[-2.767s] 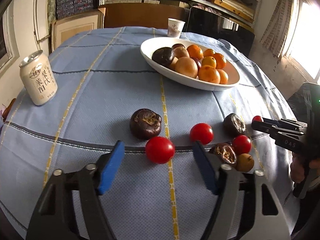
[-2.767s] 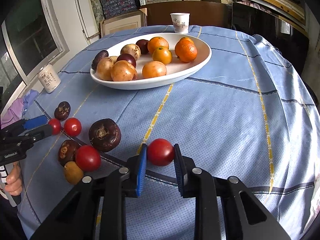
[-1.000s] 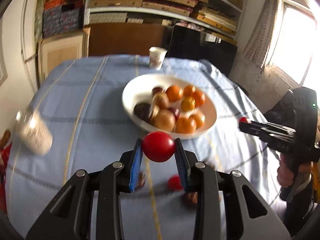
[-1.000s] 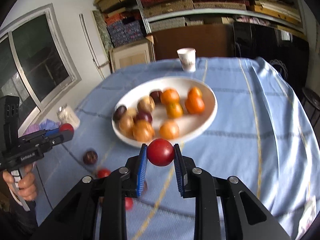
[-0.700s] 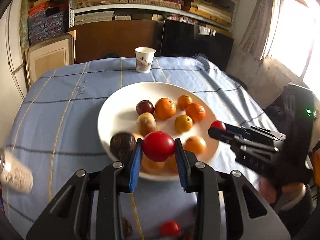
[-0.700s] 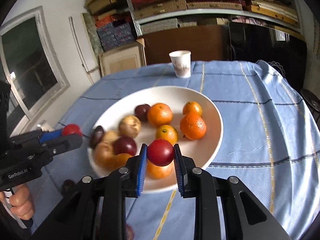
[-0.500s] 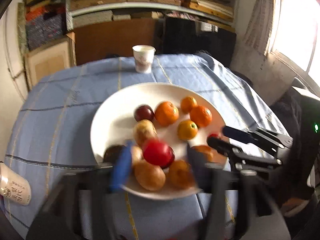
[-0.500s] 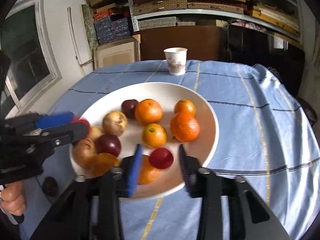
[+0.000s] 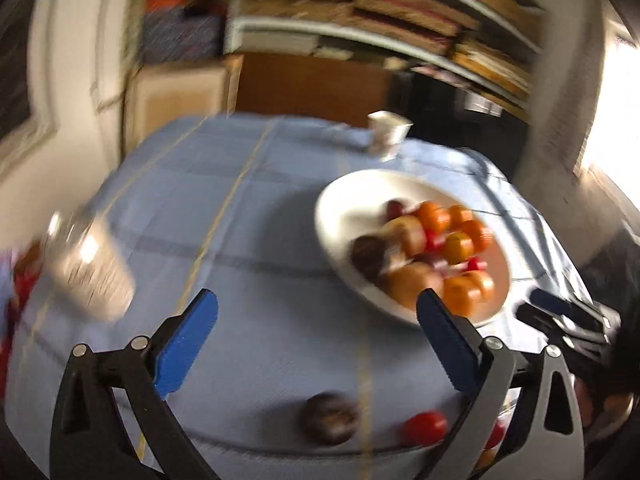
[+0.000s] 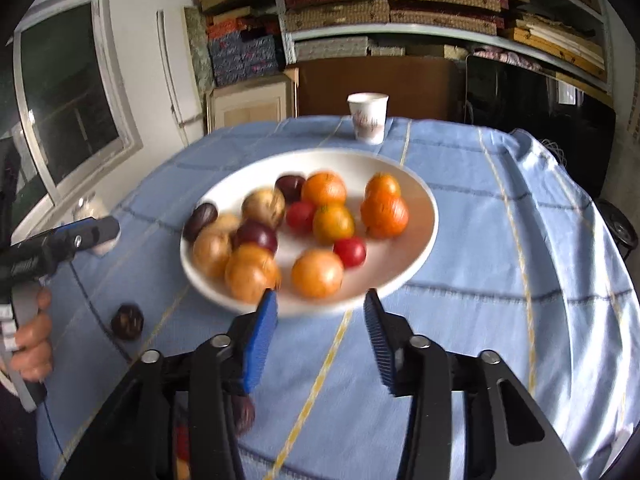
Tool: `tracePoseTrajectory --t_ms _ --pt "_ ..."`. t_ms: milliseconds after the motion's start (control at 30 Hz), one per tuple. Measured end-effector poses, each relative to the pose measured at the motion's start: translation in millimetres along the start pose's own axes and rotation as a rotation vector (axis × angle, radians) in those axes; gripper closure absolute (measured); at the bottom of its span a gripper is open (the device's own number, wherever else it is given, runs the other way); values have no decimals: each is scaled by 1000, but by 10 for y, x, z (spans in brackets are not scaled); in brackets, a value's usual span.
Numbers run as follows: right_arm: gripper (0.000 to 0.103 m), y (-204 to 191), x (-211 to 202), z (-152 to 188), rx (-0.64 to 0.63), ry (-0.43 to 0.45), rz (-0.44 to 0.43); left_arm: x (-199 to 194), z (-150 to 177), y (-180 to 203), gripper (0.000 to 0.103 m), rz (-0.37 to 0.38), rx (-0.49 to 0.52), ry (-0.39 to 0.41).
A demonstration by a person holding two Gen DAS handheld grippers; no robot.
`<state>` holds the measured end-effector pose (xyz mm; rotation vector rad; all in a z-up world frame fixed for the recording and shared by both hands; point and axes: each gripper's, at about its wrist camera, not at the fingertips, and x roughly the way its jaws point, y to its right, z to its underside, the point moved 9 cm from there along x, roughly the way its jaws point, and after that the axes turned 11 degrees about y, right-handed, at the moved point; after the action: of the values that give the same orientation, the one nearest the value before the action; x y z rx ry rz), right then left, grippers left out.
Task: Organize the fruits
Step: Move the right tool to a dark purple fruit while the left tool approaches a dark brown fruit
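Red tomato (image 10: 350,251) in bowl (image 10: 416,240) — beyond right gripper (image 10: 320,330)

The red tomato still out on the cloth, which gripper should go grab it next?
Left, probably. The left gripper is open, and the red tomato lies just below its right finger. The right gripper, also open, faces the white bowl.

I am working in a lived-in home room that doubles as dining and storage space. A round table (image 10: 500,240) carries a blue checked tablecloth (image 10: 472,184), a white fruit bowl (image 10: 424,208), a paper cup (image 10: 368,118) and a drink can (image 9: 86,264). Wall shelves (image 10: 400,30) hold stacked boxes and woven mats. A framed window (image 10: 68,92) is set in the white wall.
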<state>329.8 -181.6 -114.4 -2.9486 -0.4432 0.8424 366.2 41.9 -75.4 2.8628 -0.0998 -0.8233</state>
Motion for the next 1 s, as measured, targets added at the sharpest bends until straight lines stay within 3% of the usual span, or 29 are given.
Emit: tracePoseTrajectory --t_ms 167,467,733,1000 --pt "40 -105 -62 176 23 -34 -31 -18 158 -308 5 -71 -80 -39" --pt "40 -376 -35 371 -14 -113 -117 -50 286 -205 5 -67 -14 -64" --pt "40 -522 -44 457 -56 -133 -144 -63 295 -167 5 -54 -8 -71" --pt "47 -589 -14 529 -69 -166 -160 -36 321 -184 5 -51 -16 -92"
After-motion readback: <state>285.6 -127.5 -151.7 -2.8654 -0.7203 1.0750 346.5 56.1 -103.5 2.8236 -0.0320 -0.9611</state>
